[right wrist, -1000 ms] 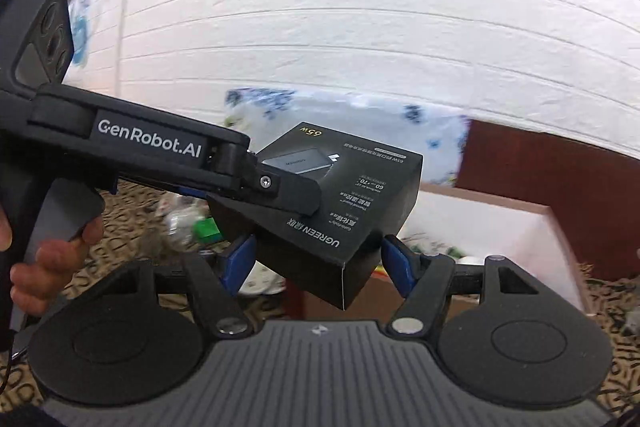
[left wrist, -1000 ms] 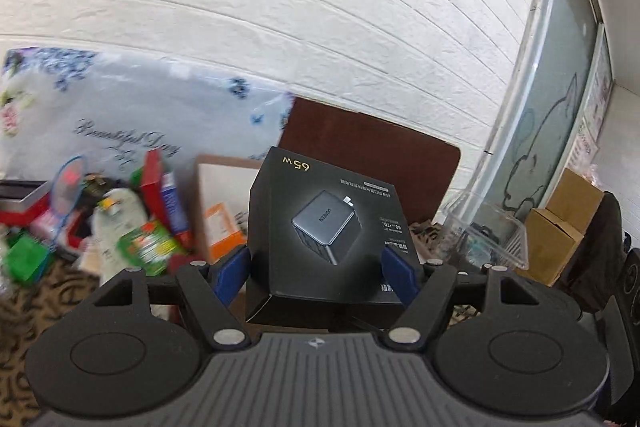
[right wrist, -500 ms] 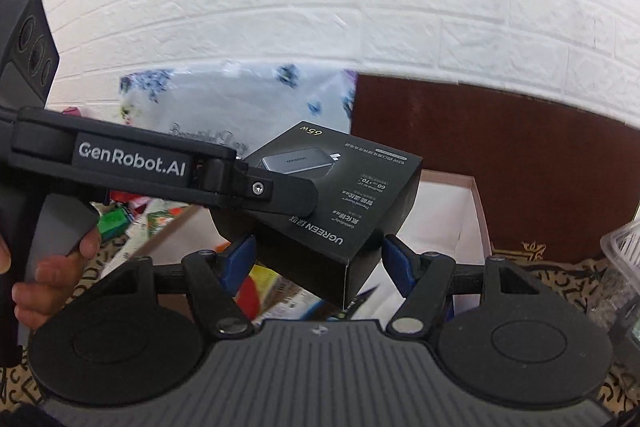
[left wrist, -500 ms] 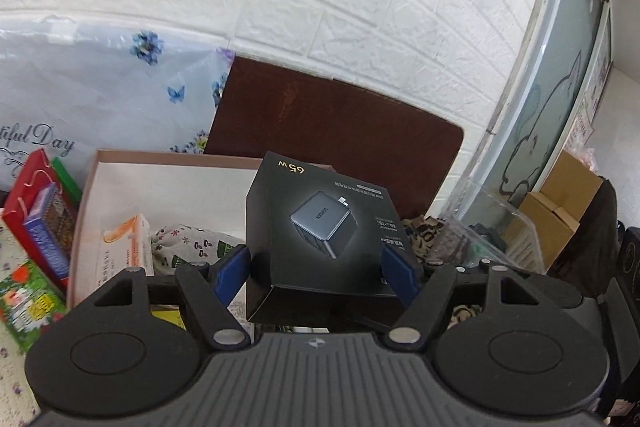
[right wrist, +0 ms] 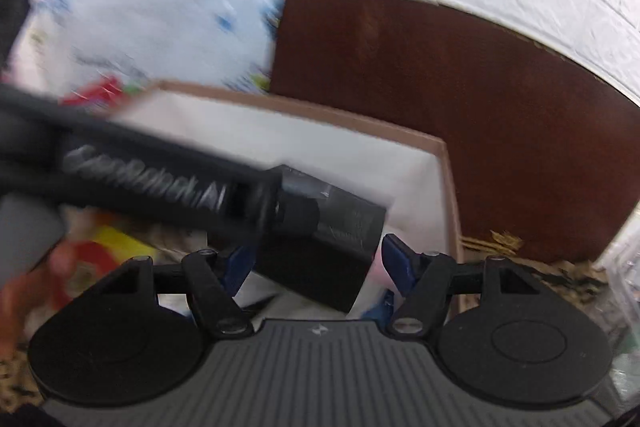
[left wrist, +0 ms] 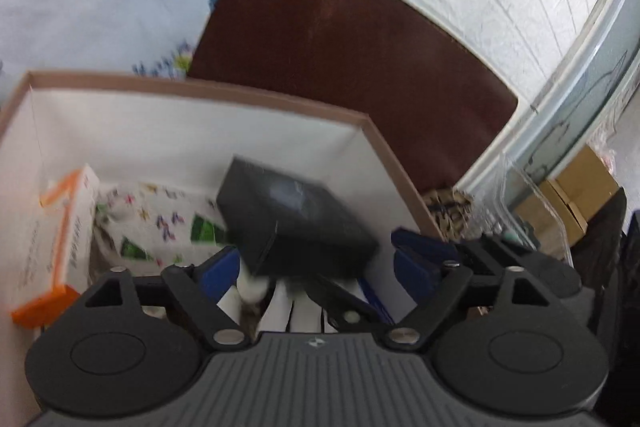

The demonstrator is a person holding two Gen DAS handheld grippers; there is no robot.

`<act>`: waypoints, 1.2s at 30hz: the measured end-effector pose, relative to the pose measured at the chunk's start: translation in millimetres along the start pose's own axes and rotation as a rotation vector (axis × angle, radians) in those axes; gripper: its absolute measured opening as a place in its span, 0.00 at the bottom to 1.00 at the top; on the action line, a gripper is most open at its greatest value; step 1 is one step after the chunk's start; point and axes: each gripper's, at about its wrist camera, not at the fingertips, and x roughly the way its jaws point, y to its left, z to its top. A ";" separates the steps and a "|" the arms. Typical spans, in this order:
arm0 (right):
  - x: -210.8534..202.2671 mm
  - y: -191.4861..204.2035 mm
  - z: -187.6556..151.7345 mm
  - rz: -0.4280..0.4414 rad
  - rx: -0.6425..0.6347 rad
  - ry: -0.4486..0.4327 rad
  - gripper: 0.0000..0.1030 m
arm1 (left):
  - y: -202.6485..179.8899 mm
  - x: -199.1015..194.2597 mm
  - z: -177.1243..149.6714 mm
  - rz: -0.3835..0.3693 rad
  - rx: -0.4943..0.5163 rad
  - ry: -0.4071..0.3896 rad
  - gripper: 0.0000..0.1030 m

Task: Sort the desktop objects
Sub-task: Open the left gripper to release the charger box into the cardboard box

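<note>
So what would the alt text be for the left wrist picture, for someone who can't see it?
A blurred black box sits between the open blue fingers of the left claw, above a white-lined cardboard box. Inside lie an orange-and-white carton and a butterfly-print cloth.

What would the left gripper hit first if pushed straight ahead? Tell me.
Probably the black charger box, blurred and free between the open left gripper fingers, inside the white cardboard box; depth unclear.

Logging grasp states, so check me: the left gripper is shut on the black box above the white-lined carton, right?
Not quite. The left gripper is open, its jaws spread wider than the black box, which hangs tilted above the white-lined carton. The left wrist view shows it.
</note>
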 end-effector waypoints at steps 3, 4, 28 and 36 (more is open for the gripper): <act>0.1 0.0 -5.1 -0.014 -0.007 0.010 0.82 | 1.2 -6.7 -8.4 -0.021 0.027 0.005 0.90; -4.6 -0.4 -7.1 -0.009 -0.008 -0.007 0.86 | 0.9 -9.3 -10.2 -0.012 0.034 0.001 0.90; -88.4 21.6 -25.2 0.064 0.103 -0.079 0.94 | -39.5 -99.5 -52.4 0.084 0.171 -0.124 0.91; -122.6 51.3 -31.2 0.106 0.081 -0.111 0.94 | -45.0 -147.2 -78.7 0.144 0.169 -0.168 0.91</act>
